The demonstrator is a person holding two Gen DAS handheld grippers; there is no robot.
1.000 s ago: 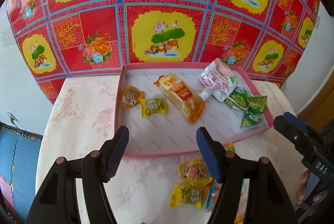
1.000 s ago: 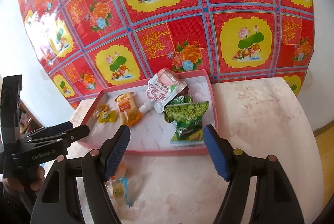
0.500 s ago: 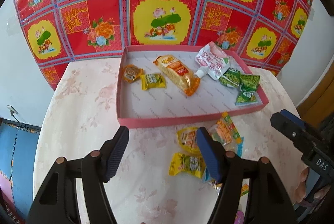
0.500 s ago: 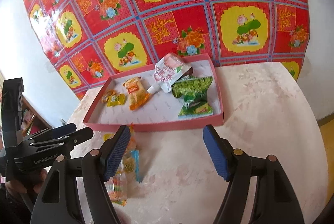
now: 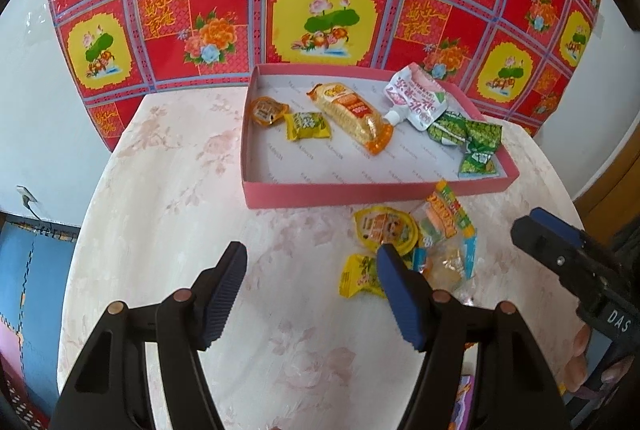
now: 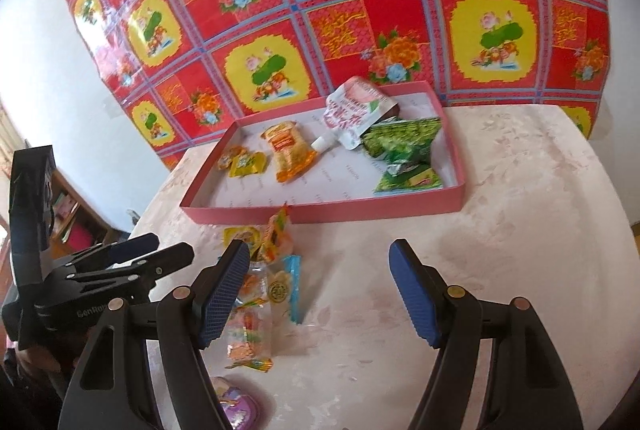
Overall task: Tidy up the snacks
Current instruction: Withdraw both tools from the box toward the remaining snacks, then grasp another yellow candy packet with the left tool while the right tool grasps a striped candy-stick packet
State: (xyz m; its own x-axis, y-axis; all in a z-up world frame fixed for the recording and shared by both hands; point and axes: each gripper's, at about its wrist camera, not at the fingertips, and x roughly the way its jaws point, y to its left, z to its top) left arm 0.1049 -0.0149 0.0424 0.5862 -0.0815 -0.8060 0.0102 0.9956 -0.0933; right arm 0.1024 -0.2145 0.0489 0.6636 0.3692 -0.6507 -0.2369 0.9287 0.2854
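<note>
**A:** Red flowered cloth (image 5: 328, 1) hangs behind the pale round worktop (image 5: 168, 197). From the left wrist, the pink tray (image 5: 360, 187) sits at one o'clock with five snacks inside. The loose snack pile (image 5: 416, 246) lies just before its near wall. The left gripper (image 5: 310, 270) has its jaws apart, nothing between them.

**B:** Risk there?

**A:** The right pad overlaps the pile's edge. Closing now could, I think, pinch two wrappers together.

**B:** And the right wrist?

**A:** Same pile (image 6: 264, 282) at nine o'clock, beside the right gripper (image 6: 320, 278), jaws likewise apart and empty. The left gripper's black body crowds in at eight o'clock, so both reaching together could collide. A purple packet (image 6: 236, 406) sits at six o'clock. The tray wall (image 6: 340, 211) stands in the way and needs lifting over.
</note>
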